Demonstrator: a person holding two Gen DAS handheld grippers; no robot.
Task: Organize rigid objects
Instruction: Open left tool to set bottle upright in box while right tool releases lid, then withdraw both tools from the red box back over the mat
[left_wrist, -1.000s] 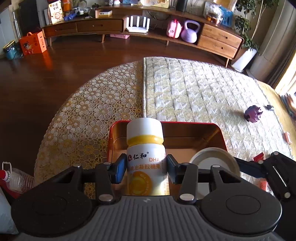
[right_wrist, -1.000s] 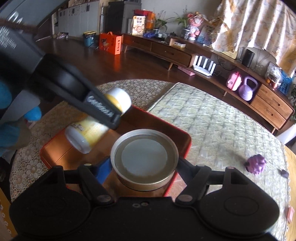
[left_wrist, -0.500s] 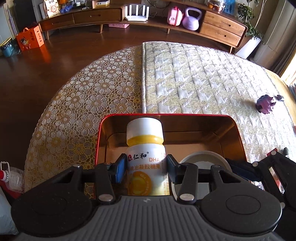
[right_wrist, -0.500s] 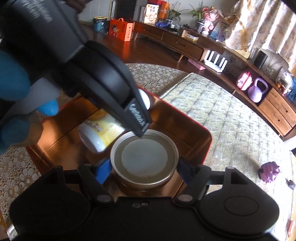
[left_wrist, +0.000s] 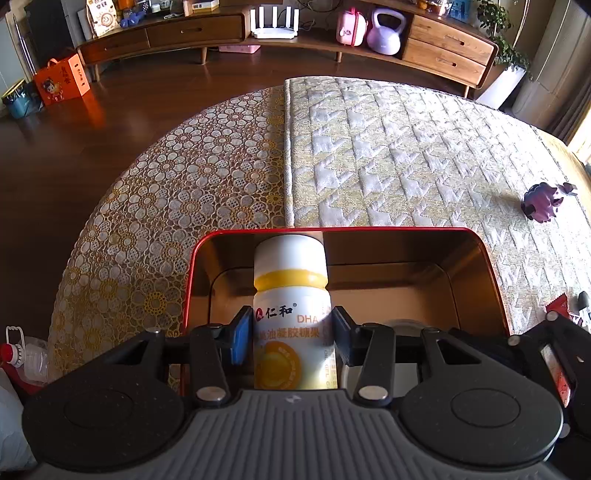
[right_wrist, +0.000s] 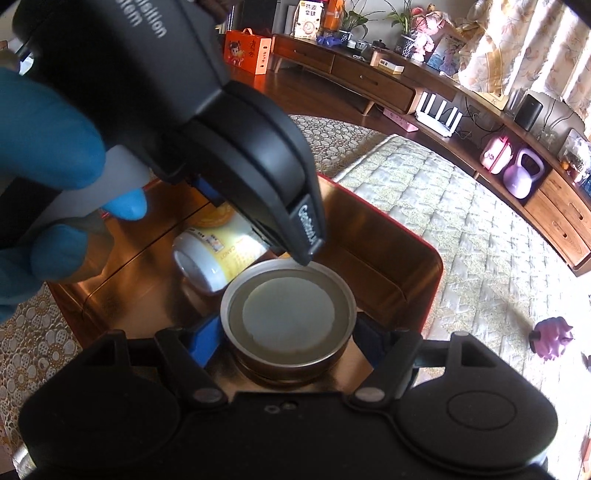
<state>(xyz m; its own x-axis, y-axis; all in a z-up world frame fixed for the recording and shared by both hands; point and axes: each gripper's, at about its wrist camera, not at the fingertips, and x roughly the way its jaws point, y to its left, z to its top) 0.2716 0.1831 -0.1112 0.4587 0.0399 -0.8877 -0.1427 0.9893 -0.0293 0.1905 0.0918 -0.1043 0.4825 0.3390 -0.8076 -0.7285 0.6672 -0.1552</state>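
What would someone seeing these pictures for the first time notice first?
Probably the white bottle with its yellow band, clamped in the left gripper over the red tin tray. Next, the round metal can held by the right gripper inside that tray. Off to the right on the quilted cover lies a small purple toy.

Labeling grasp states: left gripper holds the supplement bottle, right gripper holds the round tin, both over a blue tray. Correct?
Not quite: the tray is red-rimmed with a gold interior, not blue, as the left wrist view shows. The rest stands: the left gripper holds the supplement bottle, and the right gripper holds the round tin, both over it.
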